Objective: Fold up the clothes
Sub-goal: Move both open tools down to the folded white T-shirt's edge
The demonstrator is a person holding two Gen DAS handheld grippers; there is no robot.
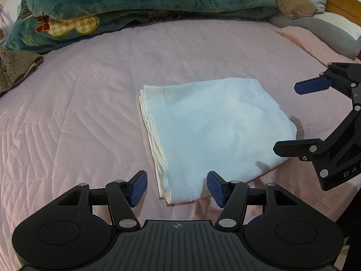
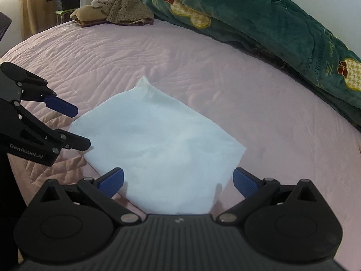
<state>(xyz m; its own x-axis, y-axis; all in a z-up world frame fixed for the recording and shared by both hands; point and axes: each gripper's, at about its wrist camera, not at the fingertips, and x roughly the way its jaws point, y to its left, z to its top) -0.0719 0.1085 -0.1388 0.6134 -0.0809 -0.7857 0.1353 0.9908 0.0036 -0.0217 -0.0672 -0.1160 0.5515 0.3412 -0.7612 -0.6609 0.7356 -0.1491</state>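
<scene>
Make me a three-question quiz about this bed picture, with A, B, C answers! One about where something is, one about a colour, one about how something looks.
1. Where is the white cloth?
A. on the pink bed cover
B. on a chair
C. on the green blanket

2. What colour are the gripper pads?
A. red
B. blue
C. yellow

3. How is the white cloth?
A. hanging up
B. rolled into a ball
C. folded flat

Answers:
1 A, it lies in the middle of the pink cover.
2 B, the pads are blue on the left gripper and right gripper.
3 C, stacked layers show along its edge.
</scene>
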